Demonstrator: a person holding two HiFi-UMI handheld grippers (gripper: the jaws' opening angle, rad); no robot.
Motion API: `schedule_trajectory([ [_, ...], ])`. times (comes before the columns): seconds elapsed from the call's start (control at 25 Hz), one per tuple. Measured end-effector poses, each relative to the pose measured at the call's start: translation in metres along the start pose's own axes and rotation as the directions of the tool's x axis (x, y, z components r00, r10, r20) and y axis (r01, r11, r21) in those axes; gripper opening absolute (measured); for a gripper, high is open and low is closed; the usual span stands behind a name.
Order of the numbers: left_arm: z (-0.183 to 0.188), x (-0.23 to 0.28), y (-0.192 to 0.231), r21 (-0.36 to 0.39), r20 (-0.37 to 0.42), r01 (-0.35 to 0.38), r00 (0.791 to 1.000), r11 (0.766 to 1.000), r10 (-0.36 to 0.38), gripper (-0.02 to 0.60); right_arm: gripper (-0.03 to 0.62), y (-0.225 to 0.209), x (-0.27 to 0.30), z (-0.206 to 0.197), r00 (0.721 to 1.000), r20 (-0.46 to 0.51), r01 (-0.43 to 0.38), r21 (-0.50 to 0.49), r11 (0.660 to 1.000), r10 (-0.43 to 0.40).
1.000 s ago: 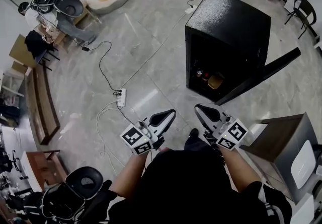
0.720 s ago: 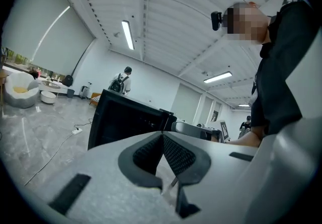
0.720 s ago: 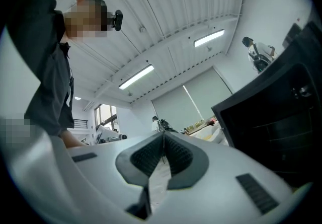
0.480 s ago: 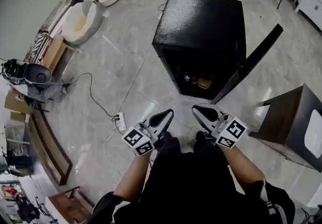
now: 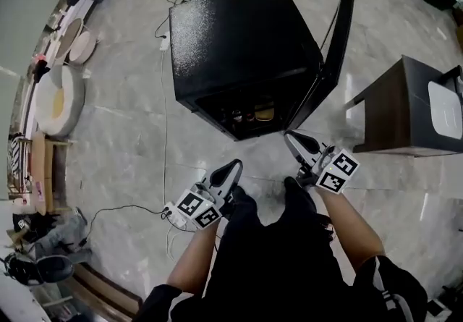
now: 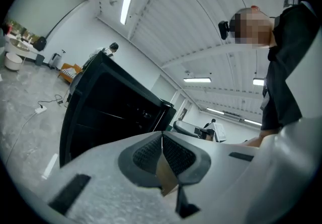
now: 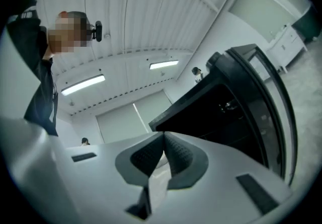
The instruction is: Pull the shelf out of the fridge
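Fridge point(image 5: 239, 31), boxy speckled black, stands door-open; left tool point(image 5: 236, 165) and right tool point(image 5: 289, 136) pinched together, empty.

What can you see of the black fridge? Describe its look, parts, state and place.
The fridge is a small black box with a speckled matt top, standing upright on the glossy grey floor. Its door is swung wide open, at the right in the head view. The dark inside shows a shelf and a few small items near the front.

Black fridge point(image 5: 239, 31) on grey floor point(image 5: 123, 154)
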State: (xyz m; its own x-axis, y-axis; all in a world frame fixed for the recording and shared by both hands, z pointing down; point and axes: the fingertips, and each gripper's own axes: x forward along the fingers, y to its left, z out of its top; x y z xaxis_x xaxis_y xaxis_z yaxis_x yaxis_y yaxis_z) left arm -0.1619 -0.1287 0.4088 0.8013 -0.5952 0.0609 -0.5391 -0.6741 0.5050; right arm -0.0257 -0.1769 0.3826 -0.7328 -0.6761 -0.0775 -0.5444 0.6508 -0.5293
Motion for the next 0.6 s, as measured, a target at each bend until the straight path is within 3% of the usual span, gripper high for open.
schedule_trajectory([
  [0.2, -0.018, 0.011, 0.027, -0.071, -0.028, 0.030, 0.999, 0.997, -0.033, 0.023, 0.026, -0.037, 0.004, -0.017, 0.992, 0.082, 0.081, 0.198, 0.977, -0.099],
  [0.44, -0.030, 0.045, 0.052, -0.126, 0.048, -0.032, 0.998, 0.991, 0.038, 0.023, 0.026, -0.094, 0.010, -0.045, 0.984, 0.115, 0.083, 0.371, 0.925, -0.135],
  [0.6, -0.053, 0.058, 0.068, -0.218, 0.063, -0.064, 0.995, 0.974, 0.080, 0.023, 0.028, -0.121, 0.011, -0.061, 0.974, 0.145, 0.090, 0.450, 0.888, -0.172],
])
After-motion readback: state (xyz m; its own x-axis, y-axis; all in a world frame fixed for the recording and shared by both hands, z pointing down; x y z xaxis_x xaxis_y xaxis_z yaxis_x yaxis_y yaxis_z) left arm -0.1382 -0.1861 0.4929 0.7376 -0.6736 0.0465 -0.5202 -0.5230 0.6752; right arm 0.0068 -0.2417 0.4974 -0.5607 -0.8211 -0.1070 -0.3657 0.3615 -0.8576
